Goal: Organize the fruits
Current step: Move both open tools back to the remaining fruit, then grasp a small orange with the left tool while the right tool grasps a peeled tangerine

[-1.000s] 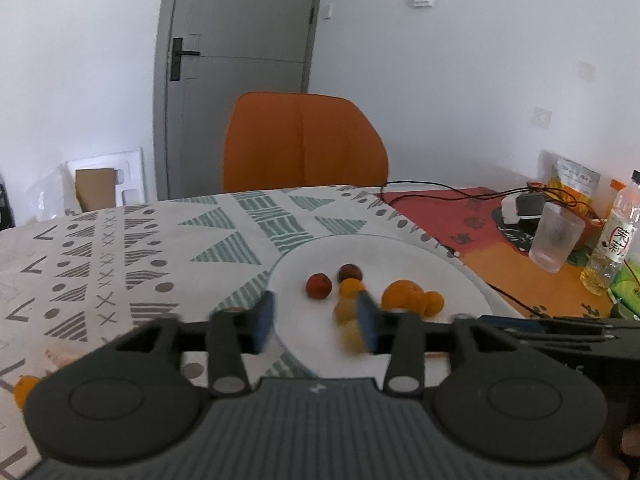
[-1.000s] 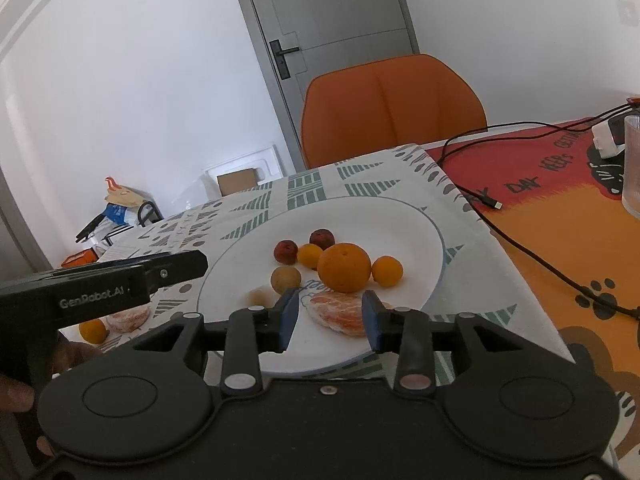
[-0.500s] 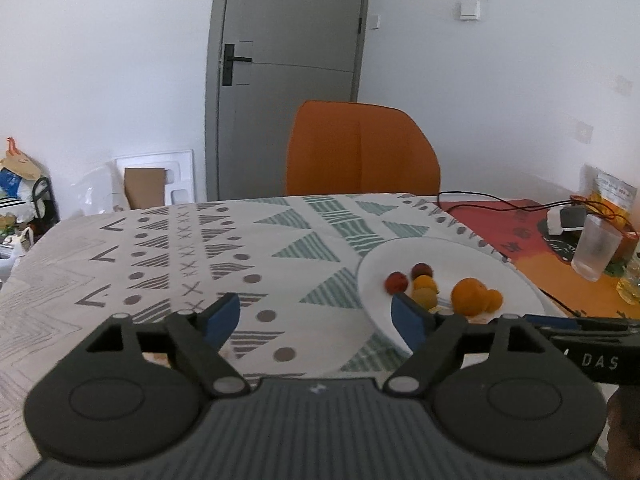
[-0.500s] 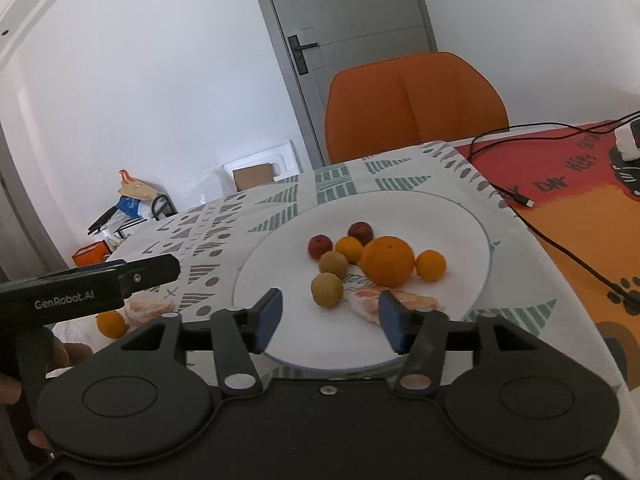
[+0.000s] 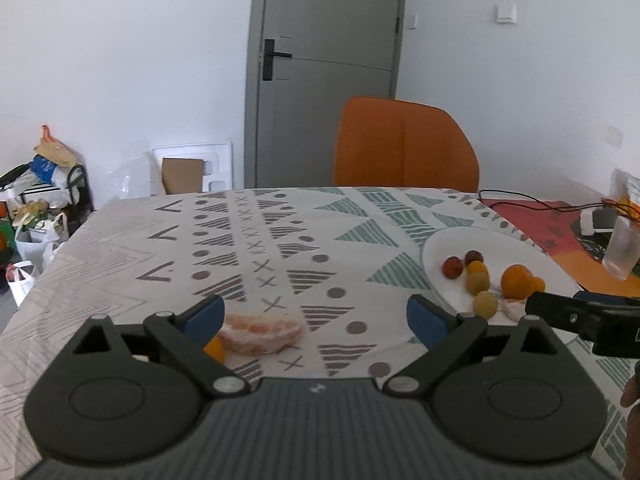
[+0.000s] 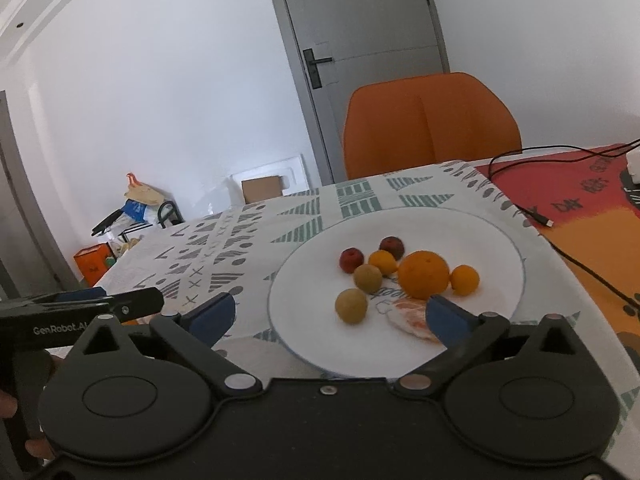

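A white plate [image 6: 496, 240] [image 5: 448, 240] holds a big orange [image 6: 424, 274], two small oranges, two red fruits, two yellow-green fruits [image 6: 351, 306] and a peeled citrus piece [image 6: 412, 316]. My right gripper [image 6: 330, 316] is open and empty just in front of the plate, its right finger beside the peeled piece. My left gripper [image 5: 316, 314] is open wide and empty over the patterned cloth. A second peeled citrus piece [image 5: 260, 332] and a small orange [image 5: 214, 348] lie on the cloth by its left finger.
An orange chair [image 5: 406, 144] stands behind the table. A plastic cup [image 5: 620, 248], a charger and black cables [image 6: 560, 248] lie on the red-orange mat at the right. Bags and boxes clutter the floor at the left. The right gripper's body [image 5: 588, 316] shows at the left view's right edge.
Both grippers have opened wide and drawn back. The left swung left off the plate, leaving a yellow-green fruit there. The right let go of the peeled piece on the plate.
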The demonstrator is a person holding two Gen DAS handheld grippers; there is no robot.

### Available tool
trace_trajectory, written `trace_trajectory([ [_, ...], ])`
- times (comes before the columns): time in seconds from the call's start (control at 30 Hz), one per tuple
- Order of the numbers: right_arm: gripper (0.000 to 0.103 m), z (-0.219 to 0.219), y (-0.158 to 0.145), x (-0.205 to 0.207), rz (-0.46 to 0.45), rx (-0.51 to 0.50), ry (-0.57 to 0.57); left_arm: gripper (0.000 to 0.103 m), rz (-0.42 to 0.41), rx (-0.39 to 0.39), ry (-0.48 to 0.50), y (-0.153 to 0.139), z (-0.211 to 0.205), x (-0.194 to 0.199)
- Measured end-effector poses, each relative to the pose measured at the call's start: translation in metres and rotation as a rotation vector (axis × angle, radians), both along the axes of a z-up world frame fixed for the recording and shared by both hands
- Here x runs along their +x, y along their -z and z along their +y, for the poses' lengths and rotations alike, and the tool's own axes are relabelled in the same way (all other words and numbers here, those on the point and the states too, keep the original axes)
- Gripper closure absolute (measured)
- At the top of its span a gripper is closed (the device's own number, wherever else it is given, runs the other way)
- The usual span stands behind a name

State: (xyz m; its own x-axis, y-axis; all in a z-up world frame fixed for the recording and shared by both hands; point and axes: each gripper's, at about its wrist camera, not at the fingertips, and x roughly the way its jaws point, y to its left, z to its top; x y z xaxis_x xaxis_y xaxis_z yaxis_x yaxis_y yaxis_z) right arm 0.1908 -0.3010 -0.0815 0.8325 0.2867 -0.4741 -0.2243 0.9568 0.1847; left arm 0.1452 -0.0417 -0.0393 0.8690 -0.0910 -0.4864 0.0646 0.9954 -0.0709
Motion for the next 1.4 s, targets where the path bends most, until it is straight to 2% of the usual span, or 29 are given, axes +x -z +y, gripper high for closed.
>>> trace_trajectory([
  [0.53,0.0,0.037,0.001,-0.004,0.0,-0.034,-0.065,0.006,-0.001,-0.048,-0.063,0.007,0.038,-0.015],
  [0.8,0.0,0.054,0.004,0.001,0.007,-0.044,-0.106,0.006,0.011,-0.07,-0.128,0.018,0.06,-0.012],
  [1.03,0.0,0.067,0.008,0.007,0.023,-0.059,-0.128,0.009,0.018,-0.105,-0.142,0.025,0.072,-0.006],
  [1.17,0.0,0.073,0.01,0.012,0.028,-0.064,-0.138,0.015,0.03,-0.11,-0.15,0.031,0.073,-0.001],
  [1.3,0.0,0.082,0.01,0.018,0.036,-0.068,-0.159,0.015,0.048,-0.107,-0.142,0.036,0.073,0.008],
  [1.4,0.0,0.091,0.009,0.021,0.033,-0.074,-0.183,0.027,0.064,-0.117,-0.14,0.041,0.074,0.015],
])
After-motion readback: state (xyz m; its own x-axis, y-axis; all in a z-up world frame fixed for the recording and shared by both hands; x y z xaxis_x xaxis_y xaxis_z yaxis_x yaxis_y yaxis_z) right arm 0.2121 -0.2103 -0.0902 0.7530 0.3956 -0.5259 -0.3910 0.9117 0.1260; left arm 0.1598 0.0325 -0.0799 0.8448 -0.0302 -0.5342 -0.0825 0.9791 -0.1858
